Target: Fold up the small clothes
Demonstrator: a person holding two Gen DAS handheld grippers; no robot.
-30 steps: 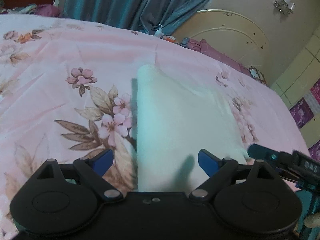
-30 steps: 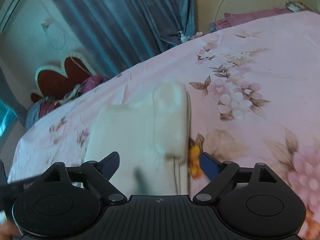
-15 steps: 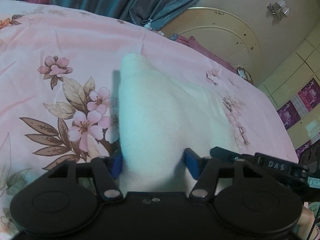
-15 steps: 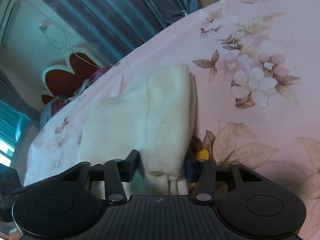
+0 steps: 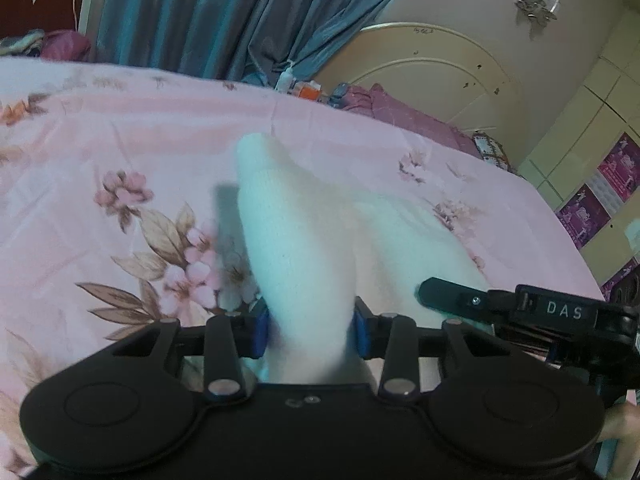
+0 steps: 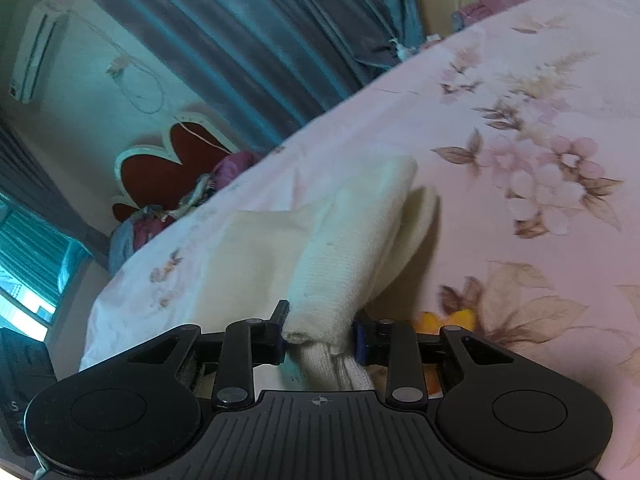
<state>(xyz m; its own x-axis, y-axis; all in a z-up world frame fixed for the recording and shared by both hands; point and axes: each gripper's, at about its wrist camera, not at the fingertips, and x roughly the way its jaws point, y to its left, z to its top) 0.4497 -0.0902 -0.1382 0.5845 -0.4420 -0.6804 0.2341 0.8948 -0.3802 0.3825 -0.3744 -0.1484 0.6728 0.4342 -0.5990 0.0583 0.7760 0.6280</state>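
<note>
The left gripper (image 5: 308, 330) has just been closing, and its blue pads now pinch the near edge of a white knit garment (image 5: 304, 240). The right gripper (image 6: 320, 340), jaws also just narrowed, clamps the garment's (image 6: 340, 260) other near corner. The cloth is lifted into a ridge above a pink floral bedsheet (image 5: 120, 152). Teal curtains (image 5: 208, 12) hang beyond.

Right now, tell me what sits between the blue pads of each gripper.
The white garment: the left gripper pinches one bunched edge in the left wrist view, and the right gripper another in the right wrist view. Both jaws have just been closing.
</note>
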